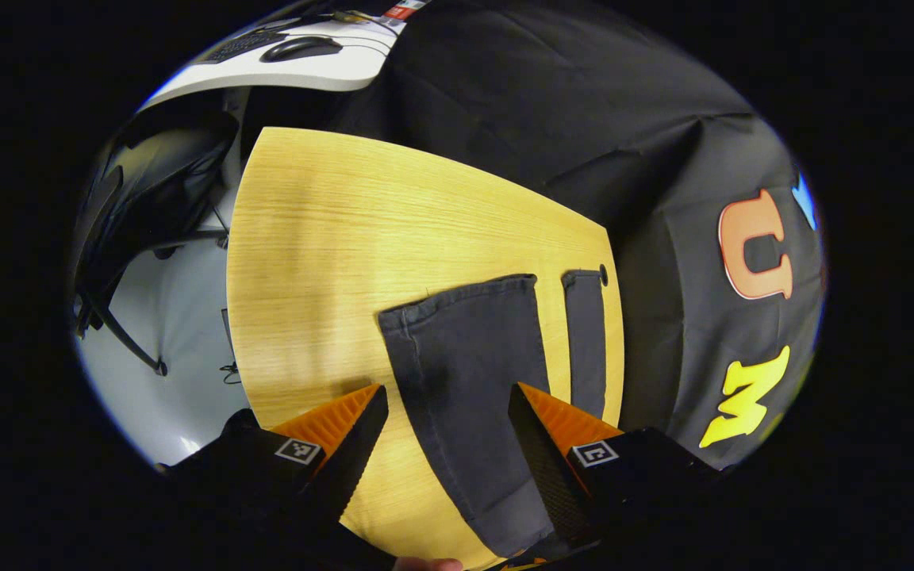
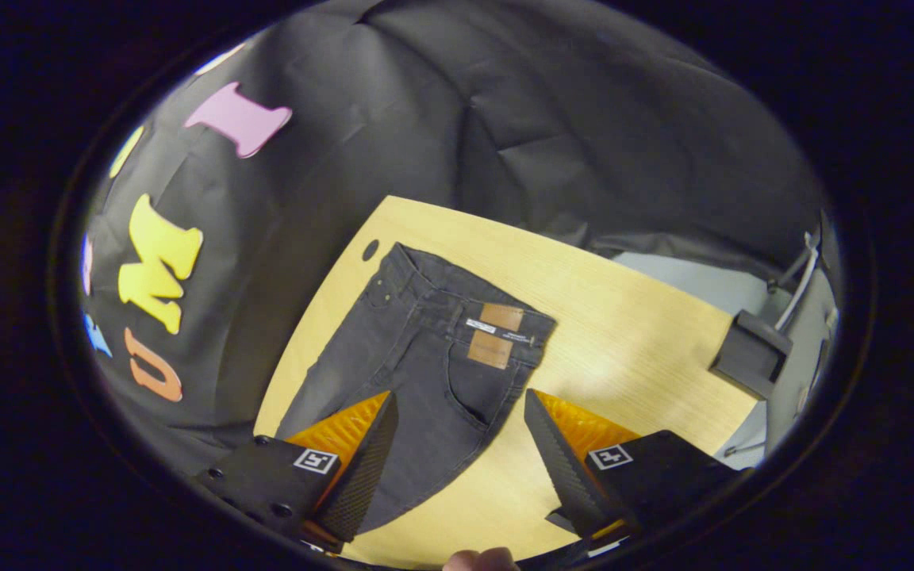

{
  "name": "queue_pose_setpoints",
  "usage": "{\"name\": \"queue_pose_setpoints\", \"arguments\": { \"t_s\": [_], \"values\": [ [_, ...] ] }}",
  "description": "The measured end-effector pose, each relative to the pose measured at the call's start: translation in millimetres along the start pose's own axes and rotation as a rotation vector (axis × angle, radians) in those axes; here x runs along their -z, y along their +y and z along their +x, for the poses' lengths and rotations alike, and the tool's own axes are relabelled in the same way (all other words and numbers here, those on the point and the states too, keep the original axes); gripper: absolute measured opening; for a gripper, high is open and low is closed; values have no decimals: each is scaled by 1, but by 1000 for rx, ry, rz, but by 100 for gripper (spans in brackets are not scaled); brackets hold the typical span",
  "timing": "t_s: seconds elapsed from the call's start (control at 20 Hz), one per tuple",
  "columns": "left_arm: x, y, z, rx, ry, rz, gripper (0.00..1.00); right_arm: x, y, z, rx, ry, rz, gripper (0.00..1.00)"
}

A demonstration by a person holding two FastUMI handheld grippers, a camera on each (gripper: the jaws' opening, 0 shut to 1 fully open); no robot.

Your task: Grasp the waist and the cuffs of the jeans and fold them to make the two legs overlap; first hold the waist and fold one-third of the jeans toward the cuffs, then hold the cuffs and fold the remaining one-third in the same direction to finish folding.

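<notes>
In the left gripper view, your left tongs stand wide apart and hold nothing. They hover above the tabletop, over the leg end of the jeans. One finger is over the bare wood just beside the left edge of the nearer leg, and the other finger is over the right part of that same leg. Beyond the tongs you see the cuffs: the nearer leg lies flat and broad, and the second leg lies beside it with a narrow strip of wood between them, so the two legs do not overlap here. A small dark hole in the tabletop sits just beside the far cuff. Farther off, past the tabletop, there is a white desk with a computer mouse on it.

In the right gripper view, your right tongs are also wide apart and empty, above the hip part of the jeans. The left finger is over the dark cloth, and the right finger is over the bare tabletop just beside the jeans. Beyond the tongs lies the waist, flat on the wood, with two brown patches on the waistband. The dark hole is near the far corner of the waist. At the far right edge of the tabletop a dark box stands.

No container is visible to you.
</notes>
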State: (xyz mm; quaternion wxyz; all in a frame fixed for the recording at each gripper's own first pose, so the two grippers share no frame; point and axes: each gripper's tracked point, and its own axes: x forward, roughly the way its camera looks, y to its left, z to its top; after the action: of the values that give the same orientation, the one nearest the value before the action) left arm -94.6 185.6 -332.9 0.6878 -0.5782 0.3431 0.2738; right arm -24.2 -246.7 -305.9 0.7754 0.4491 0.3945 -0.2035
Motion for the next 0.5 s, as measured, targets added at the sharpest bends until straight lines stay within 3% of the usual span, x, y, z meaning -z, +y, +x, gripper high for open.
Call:
{"name": "queue_pose_setpoints", "arguments": {
  "t_s": [0.25,0.45,0.5],
  "values": [
    [-6,-2,10,-2,4,-25,99,-16,-16,31,19,-14,158,98],
    [-12,-13,22,6,-1,-16,99,-20,-25,56,56,-7,176,98],
    [-13,-16,25,10,0,-7,99,-22,-22,60,51,-11,170,93]
  ]
}}
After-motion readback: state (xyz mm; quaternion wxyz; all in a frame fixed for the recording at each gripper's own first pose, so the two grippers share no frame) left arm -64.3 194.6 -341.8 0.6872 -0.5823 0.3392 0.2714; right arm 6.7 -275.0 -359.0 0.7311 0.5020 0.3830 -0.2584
